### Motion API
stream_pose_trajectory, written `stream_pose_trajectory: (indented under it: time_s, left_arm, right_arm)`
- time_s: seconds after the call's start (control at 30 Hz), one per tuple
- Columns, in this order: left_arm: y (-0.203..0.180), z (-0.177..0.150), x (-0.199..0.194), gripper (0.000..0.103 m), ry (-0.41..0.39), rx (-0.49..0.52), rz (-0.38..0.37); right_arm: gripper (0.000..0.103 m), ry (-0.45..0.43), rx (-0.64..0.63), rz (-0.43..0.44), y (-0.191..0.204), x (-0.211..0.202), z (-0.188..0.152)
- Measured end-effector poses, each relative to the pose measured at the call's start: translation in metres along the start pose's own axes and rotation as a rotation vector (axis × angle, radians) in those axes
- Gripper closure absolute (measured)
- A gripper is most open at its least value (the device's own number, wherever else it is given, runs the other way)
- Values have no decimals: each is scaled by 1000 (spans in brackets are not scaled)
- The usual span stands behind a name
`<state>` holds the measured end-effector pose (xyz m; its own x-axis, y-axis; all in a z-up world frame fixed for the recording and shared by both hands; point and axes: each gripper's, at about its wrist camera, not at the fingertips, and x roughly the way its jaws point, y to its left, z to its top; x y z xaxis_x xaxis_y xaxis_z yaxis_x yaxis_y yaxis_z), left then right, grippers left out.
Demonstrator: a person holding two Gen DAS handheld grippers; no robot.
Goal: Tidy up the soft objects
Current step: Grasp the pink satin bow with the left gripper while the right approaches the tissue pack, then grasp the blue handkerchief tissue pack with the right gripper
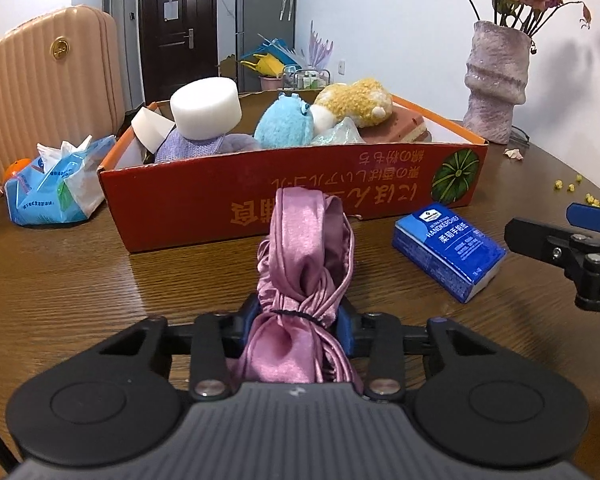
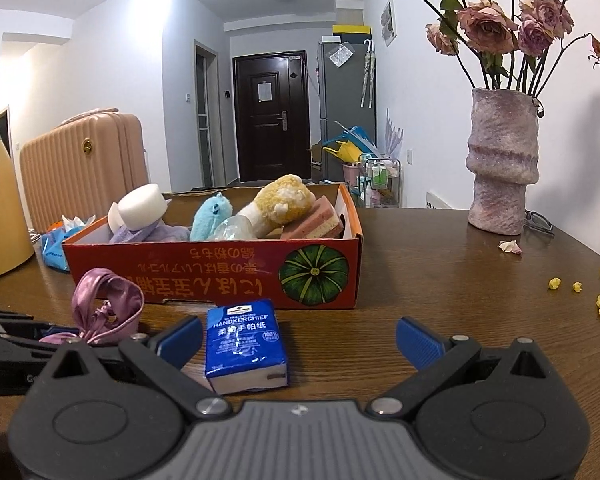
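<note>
A pink satin scrunchie-tied cloth bundle point(image 1: 304, 264) lies on the brown wooden desk point(image 1: 100, 272) before the red cardboard box point(image 1: 300, 196) of soft toys, pinched in the left tongs point(image 1: 296, 320). The right tongs point(image 2: 298, 340) gape empty behind a blue handkerchief packet point(image 2: 244, 344)

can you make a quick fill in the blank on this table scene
1. The left claw is shut on a pink satin ____.
2. The blue tissue pack lies on the table, ____ the red box.
3. The right claw is ____.

Missing: scarf; outside; open
</note>
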<state>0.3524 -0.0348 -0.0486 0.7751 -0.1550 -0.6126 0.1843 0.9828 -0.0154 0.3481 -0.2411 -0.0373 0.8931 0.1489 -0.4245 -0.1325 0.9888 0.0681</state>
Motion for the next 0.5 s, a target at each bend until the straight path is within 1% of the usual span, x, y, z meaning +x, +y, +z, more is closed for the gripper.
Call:
stream_pose_trajectory:
  time_s: [0.2, 0.5]
  left_arm:
    - [4, 2, -3, 65, -15, -19, 14]
    - [11, 6, -18, 65, -102, -42, 69]
  right_arm:
    - [0, 4, -4, 1, 0, 1, 0]
    - [0, 36, -33, 25, 14, 13, -1]
